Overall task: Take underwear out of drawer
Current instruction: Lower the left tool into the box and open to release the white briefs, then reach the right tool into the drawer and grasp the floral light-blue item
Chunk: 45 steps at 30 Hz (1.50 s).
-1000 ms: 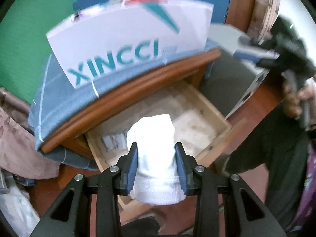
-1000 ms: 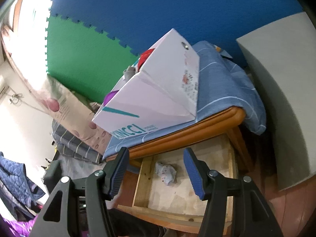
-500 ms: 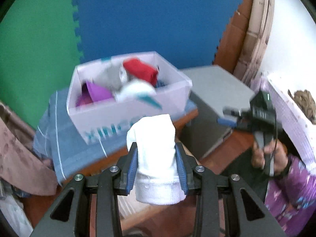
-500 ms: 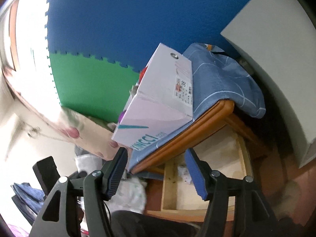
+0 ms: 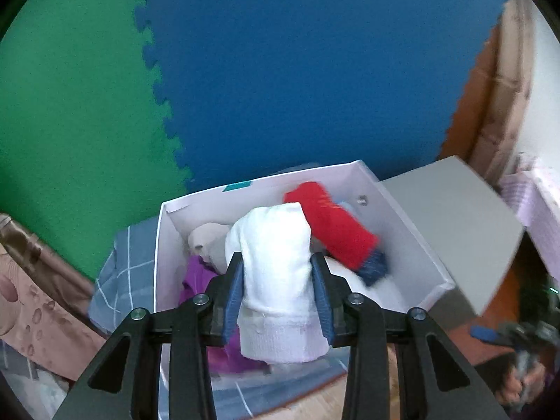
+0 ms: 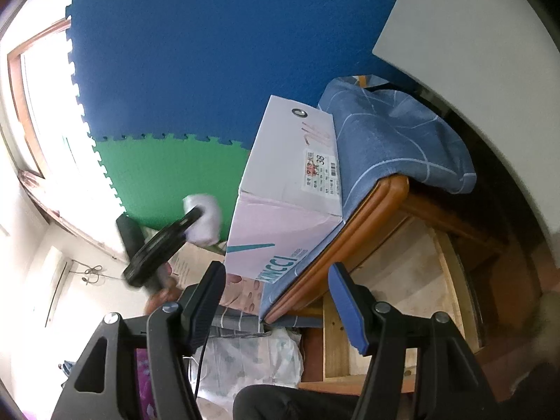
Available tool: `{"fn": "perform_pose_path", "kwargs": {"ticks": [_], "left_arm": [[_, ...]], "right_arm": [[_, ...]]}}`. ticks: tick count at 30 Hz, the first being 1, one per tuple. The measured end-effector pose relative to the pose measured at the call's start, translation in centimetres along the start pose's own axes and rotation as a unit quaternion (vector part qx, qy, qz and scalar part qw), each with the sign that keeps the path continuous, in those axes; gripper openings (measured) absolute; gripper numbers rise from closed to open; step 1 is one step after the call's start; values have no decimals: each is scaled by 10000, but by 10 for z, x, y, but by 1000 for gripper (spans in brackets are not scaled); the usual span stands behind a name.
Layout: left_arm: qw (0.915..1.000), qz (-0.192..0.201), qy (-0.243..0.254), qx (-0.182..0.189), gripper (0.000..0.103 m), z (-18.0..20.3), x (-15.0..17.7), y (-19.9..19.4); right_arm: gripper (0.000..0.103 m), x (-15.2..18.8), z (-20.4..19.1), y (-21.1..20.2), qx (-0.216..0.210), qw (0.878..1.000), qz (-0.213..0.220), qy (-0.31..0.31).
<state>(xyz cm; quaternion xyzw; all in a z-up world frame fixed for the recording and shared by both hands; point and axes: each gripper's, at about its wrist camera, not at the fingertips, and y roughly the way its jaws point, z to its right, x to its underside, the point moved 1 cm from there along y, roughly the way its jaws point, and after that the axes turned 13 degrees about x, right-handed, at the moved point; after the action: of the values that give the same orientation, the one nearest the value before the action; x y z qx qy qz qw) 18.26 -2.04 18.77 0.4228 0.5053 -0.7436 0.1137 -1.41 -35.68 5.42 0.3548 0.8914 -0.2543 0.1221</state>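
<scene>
My left gripper point(image 5: 276, 259) is shut on a white folded piece of underwear point(image 5: 269, 231), held above the open white shoebox point(image 5: 413, 231). In the right wrist view the same underwear point(image 6: 204, 218) shows as a white bundle in the left gripper point(image 6: 182, 224), up to the left of the box point(image 6: 290, 189). The wooden drawer point(image 6: 413, 280) stands pulled out under the nightstand top point(image 6: 367, 217); the part I see is bare. My right gripper point(image 6: 276, 269) is open with nothing between its fingers, pointing at the nightstand's corner. It shows blurred at the lower right as the right gripper point(image 5: 507, 336).
The shoebox holds a red garment point(image 5: 332, 224), a purple one point(image 5: 199, 280) and pale ones. A blue checked cloth point(image 6: 392, 140) covers the nightstand. A grey panel point(image 5: 451, 231) leans at the right. Green and blue foam mats line the wall. A plastic bag point(image 6: 245, 360) lies on the floor.
My left gripper has risen with the underwear from over the open drawer to above the shoebox. The right gripper has rolled, so its view is tilted, and shifted a little.
</scene>
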Motion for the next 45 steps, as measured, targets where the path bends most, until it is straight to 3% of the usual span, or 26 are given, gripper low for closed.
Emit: {"fn": "perform_pose_path", "kwargs": {"ticks": [7, 10, 11, 12, 17, 22, 26, 28, 34, 38, 42, 45], "left_arm": [[9995, -250, -126, -143, 39, -16, 3, 55], [9993, -252, -50, -287, 64, -15, 4, 64], [9990, -204, -23, -393, 83, -14, 4, 64], [9987, -133, 5, -502, 93, -11, 4, 62], [9974, 185, 61, -690, 97, -1, 6, 43], [9929, 688, 81, -966, 103, 11, 23, 1], [9874, 960, 60, -1254, 103, 18, 45, -33], [9845, 1055, 97, -1399, 103, 21, 59, -48], [9824, 1097, 3, -1515, 103, 24, 96, -84], [9821, 1063, -69, -1551, 103, 20, 117, -96], [9837, 969, -280, -1489, 103, 9, 136, -101], [9835, 888, -432, -1513, 103, -2, 151, -100]], "right_arm": [[63, -2, 6, 0, -46, 9999, -57, 100], [63, -2, 6, 2, -20, 9999, -94, 105], [63, -2, 5, 3, 8, 9999, -106, 80], [63, -1, 4, 4, 31, 9999, -116, 46], [63, 3, -5, 9, 261, 9989, -195, -325], [63, 15, -26, 20, 628, 9912, -385, -1099], [63, 34, -47, 36, 1053, 9733, -600, -1951], [63, 48, -58, 46, 1301, 9578, -723, -2458], [63, 99, -82, 85, 1881, 8933, -1223, -3895], [63, 118, -84, 113, 2128, 8666, -1515, -4252], [63, 125, -85, 136, 2263, 8506, -1647, -4451], [63, 134, -86, 161, 2442, 8262, -1801, -4747]]}}
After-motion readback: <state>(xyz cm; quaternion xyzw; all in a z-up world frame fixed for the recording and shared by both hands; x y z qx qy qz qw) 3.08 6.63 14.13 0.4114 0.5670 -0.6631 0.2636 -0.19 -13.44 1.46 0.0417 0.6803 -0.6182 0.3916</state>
